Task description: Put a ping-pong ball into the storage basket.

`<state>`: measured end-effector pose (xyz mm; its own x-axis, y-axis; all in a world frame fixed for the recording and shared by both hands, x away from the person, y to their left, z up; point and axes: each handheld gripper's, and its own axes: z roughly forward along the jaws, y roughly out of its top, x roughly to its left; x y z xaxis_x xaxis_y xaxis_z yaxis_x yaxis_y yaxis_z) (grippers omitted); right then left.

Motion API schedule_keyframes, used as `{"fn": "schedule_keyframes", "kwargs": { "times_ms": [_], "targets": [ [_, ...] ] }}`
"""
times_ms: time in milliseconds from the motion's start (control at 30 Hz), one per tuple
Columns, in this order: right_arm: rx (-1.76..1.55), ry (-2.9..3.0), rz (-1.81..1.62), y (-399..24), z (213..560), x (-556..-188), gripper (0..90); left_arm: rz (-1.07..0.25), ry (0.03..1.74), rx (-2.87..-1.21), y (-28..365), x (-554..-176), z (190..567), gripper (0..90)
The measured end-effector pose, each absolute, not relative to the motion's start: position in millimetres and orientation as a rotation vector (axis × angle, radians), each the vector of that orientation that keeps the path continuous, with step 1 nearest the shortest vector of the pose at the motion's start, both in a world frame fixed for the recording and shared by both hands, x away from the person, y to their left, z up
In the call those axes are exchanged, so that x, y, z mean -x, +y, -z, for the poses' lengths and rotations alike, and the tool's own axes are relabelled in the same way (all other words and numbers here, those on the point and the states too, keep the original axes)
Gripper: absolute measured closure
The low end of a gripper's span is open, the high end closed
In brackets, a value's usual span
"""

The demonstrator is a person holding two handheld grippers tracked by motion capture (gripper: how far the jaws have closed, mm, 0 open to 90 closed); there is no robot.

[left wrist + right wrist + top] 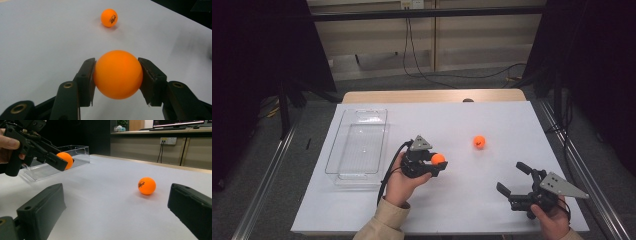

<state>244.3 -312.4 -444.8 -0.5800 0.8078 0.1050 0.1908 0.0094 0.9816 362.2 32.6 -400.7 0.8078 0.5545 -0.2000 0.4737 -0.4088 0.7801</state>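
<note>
Two orange balls were in play, both judged to be light, hollow, rigid and smooth-skinned, and therefore prone to roll or to squirt out of an off-centre grip. Nearest the camera in the left gripper view, the held ball (118, 74) was clamped between the pads (88, 80) of the left gripper (117, 77), which was closed on it at its widest girth, one pad on each side. That hold across the middle was judged correct; a light squeeze was judged sufficient, since the thin shell could dent. At the lower right of the high view, the right gripper (515, 179) was held with its jaws spread wide and nothing between them. Farther off, at centre right of that view, the loose ball (479, 142) lay on the white table (452, 210), apart from both grippers. At the centre left, the clear tray (357, 145) stood empty.
</note>
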Motion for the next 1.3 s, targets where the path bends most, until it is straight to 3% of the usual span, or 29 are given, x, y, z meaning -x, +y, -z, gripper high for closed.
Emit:
{"fn": "schedule_keyframes", "kwargs": {
  "times_ms": [1300],
  "targets": [
    [-1.001, 1.803, -1.606, -308.7, 444.0, -246.8, 1.0, -0.128, 0.84, -2.022, 61.7, -365.5, 389.3, 50.8]
  ]
}}
